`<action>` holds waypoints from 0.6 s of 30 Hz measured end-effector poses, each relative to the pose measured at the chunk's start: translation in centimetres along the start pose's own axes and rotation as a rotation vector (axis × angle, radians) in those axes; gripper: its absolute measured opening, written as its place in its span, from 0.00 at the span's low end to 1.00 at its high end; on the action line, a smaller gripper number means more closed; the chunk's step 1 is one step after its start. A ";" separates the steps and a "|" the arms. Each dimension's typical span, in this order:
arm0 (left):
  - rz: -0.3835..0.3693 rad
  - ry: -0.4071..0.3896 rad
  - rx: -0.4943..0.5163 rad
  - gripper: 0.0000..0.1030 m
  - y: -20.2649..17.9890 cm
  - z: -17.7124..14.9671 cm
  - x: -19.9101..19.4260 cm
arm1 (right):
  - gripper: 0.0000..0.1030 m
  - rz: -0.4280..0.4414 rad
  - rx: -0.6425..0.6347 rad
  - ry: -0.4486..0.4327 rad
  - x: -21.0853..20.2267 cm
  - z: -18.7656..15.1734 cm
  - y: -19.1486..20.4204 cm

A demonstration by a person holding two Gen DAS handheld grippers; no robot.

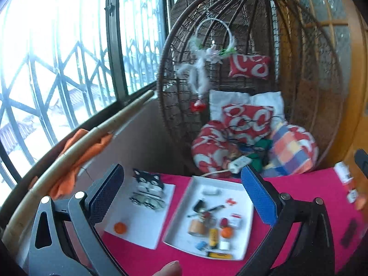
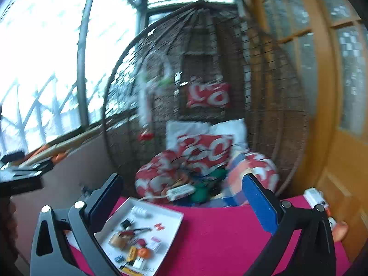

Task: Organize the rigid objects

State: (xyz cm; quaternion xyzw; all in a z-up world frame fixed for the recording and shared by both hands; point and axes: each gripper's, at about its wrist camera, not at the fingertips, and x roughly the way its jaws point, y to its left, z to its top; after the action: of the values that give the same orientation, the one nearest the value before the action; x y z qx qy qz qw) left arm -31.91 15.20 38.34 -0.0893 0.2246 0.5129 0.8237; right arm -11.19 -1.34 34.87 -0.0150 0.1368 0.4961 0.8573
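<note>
A white tray (image 1: 247, 237) on the pink table holds several small items: a yellow tube (image 1: 214, 237), an orange ball (image 1: 227, 232), a brown block (image 1: 197, 227), a pen and red bits. Left of it lies a white sheet (image 1: 142, 225) with an orange ball (image 1: 120, 227) and a black-and-white cat-face holder (image 1: 147, 188). My left gripper (image 1: 181, 197) hovers open above both, nothing between its fingers. In the right wrist view the same tray (image 2: 170, 232) sits at lower left, and my right gripper (image 2: 184, 204) is open and empty over the pink cloth.
A wicker egg chair (image 1: 230, 53) with red-and-white cushions (image 1: 247, 119) stands behind the table. A white-and-red bottle (image 1: 345, 177) sits at the table's right edge. Barred windows and a bamboo pole (image 1: 76, 147) lie left, a wooden door (image 2: 333, 138) right. A fingertip (image 1: 170, 268) shows at the bottom.
</note>
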 end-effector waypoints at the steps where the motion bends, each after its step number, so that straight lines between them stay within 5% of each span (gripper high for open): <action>1: -0.008 -0.002 -0.002 1.00 -0.1 0.0 -0.7 | 1.00 -0.001 0.030 -0.003 -0.4 0.4 -0.7; 9: -0.060 0.038 -0.039 1.00 -0.9 -0.2 -4.5 | 1.00 0.034 0.153 -0.076 -4.2 2.0 -5.3; 18: -0.084 0.106 -0.001 1.00 -3.4 -3.5 -6.3 | 1.00 0.098 0.145 -0.098 -7.6 0.2 -7.1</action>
State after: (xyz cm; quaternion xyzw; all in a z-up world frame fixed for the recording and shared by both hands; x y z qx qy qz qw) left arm -32.19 7.22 37.93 -0.1261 0.2639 0.4725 0.8314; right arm -8.65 -11.33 36.15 0.0780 0.1309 0.5263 0.8365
